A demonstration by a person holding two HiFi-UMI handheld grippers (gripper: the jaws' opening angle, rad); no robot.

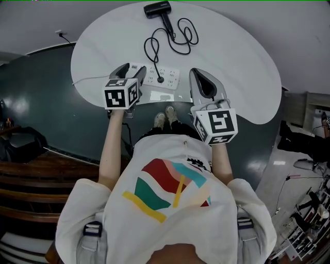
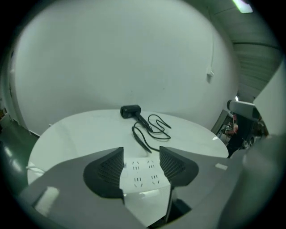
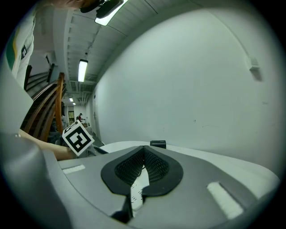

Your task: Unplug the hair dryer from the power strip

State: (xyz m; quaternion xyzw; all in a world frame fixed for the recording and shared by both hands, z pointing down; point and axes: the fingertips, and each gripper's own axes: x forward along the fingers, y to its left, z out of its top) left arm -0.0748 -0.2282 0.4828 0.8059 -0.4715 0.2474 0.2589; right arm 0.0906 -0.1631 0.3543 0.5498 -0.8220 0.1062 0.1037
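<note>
- Surface: white, rounded tabletop with a curved edge, set against a plain white wall.
- Black hair dryer: lies on its side at the far edge of the surface, close to the wall and well apart from both grippers.
- Black cord: runs from the dryer handle in loose loops across the middle of the surface to a black plug.
- White rectangular power strip: lies flat near the front edge of the surface. The plug is still seated in it, and a thin white lead runs off to the left.
- Left hand-held gripper: sits over the strip's left end. In the left gripper view its jaws stand wide apart, with the strip's sockets showing between them and neither pad pressing on it.
- Right hand-held gripper: lies just right of the strip. In the right gripper view its jaws are closed together on nothing.
- Floor: dark grey-green and glossy. The person's pale shoes stand on it just under the front edge of the surface.
- Brown wooden furniture: curved rails at the left of the room.
- Ceiling: ribbed panels with long strip lights, seen in the right gripper view.
- Wall outlet with a dark cable: low on the wall, left of the surface.
</note>
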